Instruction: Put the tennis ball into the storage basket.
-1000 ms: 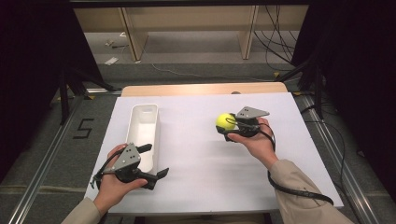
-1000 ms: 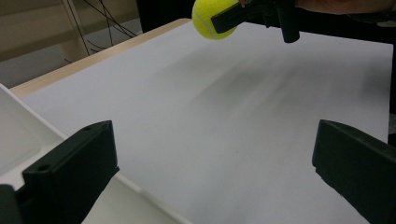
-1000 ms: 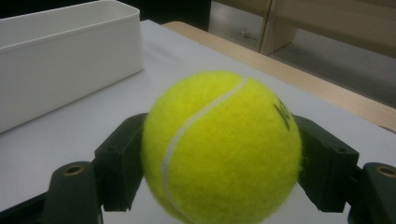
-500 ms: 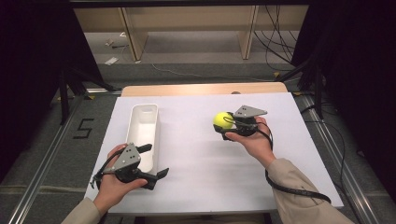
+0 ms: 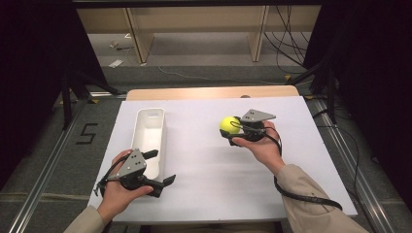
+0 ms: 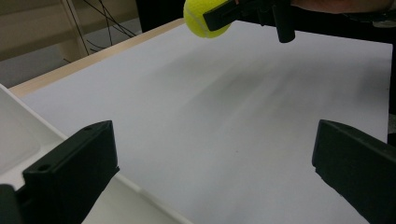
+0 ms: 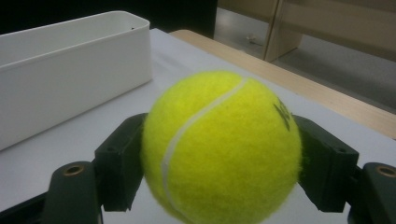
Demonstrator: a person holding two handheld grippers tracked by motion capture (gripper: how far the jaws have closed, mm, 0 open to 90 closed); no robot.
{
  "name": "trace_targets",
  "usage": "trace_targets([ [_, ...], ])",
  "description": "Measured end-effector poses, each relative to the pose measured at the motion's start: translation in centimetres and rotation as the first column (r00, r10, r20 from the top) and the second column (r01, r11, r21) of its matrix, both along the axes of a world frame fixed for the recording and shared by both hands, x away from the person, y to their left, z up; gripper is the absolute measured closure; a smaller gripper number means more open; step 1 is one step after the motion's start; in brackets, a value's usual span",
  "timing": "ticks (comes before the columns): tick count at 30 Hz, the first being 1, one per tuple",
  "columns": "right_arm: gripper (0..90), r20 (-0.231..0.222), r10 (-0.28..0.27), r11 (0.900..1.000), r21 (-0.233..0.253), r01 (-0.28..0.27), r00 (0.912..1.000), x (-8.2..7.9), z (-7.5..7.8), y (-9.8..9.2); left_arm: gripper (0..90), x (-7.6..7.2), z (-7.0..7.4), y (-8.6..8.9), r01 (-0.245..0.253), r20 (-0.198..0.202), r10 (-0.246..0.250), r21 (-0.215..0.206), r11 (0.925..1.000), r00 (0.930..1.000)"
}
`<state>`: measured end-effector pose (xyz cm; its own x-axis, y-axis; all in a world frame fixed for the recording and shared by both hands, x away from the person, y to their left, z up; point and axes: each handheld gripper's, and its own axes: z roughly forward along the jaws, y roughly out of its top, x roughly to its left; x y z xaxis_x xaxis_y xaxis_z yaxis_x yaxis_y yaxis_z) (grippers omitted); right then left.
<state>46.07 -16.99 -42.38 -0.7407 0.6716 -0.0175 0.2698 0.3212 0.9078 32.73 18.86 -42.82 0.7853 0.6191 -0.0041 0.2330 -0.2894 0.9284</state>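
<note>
One tennis ball (image 5: 228, 124), one white bin (image 5: 148, 138) and my two grippers share the white table (image 5: 204, 194). My right gripper (image 5: 233, 130) grips the yellow ball, its fingers (image 7: 119, 163) pressed against both sides of the felt; in the right gripper view the white seam curves across the ball's front. In the high view the ball is at about 1 o'clock from the table's middle, well apart from the bin. It appears raised off the table in the left gripper view, though the gap is hard to judge.

My left gripper (image 5: 163, 170) rests near the table's front edge at about 7 o'clock, its fingers (image 6: 70, 172) spread wide with nothing between them, one just over the bin's near rim. The long bin stands at 9 to 10 o'clock from centre, directly left of the ball, with bare table between them. A wooden strip (image 5: 214, 92) borders the far edge at 12 o'clock.
</note>
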Motion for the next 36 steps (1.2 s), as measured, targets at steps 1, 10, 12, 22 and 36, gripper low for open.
trace_targets([
  [1, 26.7, -0.002, 0.001, 1.0, 0.0, -0.001, 1.0, 0.0, 0.0, 0.0, 0.0, 0.0, 0.0, 0.0, 0.0, -0.001, 0.0, 0.001, 1.0, 1.0],
  [10, 26.7, -0.005, 0.013, 1.0, 0.002, -0.013, 0.9999, 0.0, 0.0, 0.6, 0.0, 0.0, 0.0, 0.0, 0.002, 0.0, -0.002, 0.001, 1.0, 1.0],
  [12, 26.7, -0.004, 0.016, 1.0, 0.004, -0.016, 0.9999, 0.0, 0.0, 0.7, 0.0, 0.0, 0.0, 0.0, 0.004, 0.0, -0.004, -0.001, 1.0, 1.0],
  [22, 26.7, 0.001, 0.027, 1.0, 0.004, -0.027, 0.9996, 0.0, 0.3, 1.3, 0.0, 0.0, 0.0, 0.0, 0.004, 0.001, -0.004, -0.001, 1.0, 1.0],
  [36, 26.7, 0.006, 0.04, 0.999, 0.01, -0.04, 0.9992, 0.2, 0.5, 2.1, 0.0, 0.0, 0.0, 0.0, 0.004, 0.002, -0.004, -0.003, 1.0, 1.0],
])
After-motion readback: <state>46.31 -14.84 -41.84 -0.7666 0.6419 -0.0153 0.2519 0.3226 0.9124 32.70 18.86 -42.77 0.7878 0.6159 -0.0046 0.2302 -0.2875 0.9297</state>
